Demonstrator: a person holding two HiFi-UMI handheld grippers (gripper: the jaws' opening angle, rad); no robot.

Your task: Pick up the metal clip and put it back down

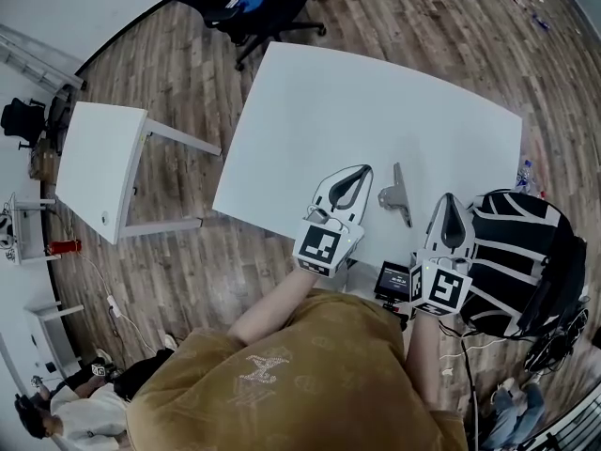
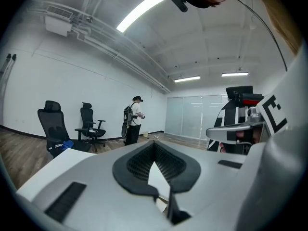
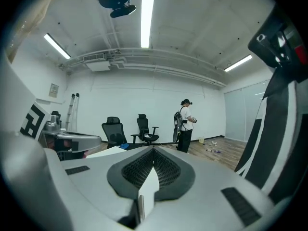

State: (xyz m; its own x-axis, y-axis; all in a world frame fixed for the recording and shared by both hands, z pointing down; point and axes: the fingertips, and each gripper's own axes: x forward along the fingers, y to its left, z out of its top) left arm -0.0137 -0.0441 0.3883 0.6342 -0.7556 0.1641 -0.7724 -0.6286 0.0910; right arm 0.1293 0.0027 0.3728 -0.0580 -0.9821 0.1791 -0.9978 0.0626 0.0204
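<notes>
**Clip Lay on the Table Between Two Closed Claws**

The metal clip lay flat on the white table, close to the near edge, with neither claw touching it. The left gripper sat just at the clip's 9 o'clock. Its jaws were pressed together at the tips and pinched nothing, only a sliver of tabletop showing through the loop behind them. The right gripper rested at the clip's 4 o'clock, over the table's near edge, likewise closed and empty. A black-and-white striped bag stood at 3 o'clock from that gripper. A smaller white table stood off at 9 o'clock, and a black office chair at 11 o'clock beyond the far edge.
</notes>
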